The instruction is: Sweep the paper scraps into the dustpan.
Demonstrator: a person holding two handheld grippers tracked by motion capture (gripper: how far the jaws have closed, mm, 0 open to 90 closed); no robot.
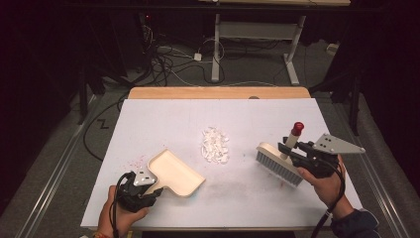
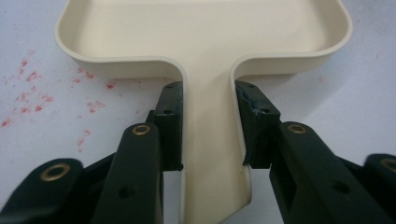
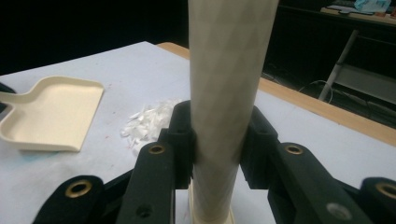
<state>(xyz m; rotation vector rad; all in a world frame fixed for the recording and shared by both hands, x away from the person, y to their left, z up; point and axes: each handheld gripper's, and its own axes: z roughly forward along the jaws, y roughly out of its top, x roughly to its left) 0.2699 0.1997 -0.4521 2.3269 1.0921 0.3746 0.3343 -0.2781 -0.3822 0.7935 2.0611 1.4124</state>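
A cream dustpan (image 1: 176, 173) lies on the white table (image 1: 163, 119) at the front left, its mouth toward the middle. My left gripper (image 1: 143, 190) is shut on the dustpan's handle (image 2: 210, 154), with a black pad pressed on each side. A pile of white paper scraps (image 1: 215, 145) sits at the table's centre, also seen as the scraps (image 3: 147, 122) in the right gripper view. To the right, a cream hand brush (image 1: 278, 164) with grey bristles and a red-tipped handle stands just above the table. My right gripper (image 1: 292, 148) is shut on the brush handle (image 3: 224, 93).
Red specks (image 2: 32, 93) dot the table left of the dustpan. A wooden strip (image 1: 218, 92) runs along the table's far edge. Beyond it are cables (image 1: 168, 59) on the floor and a white desk frame (image 1: 257, 44). Bare table surface lies between the pile and the front edge.
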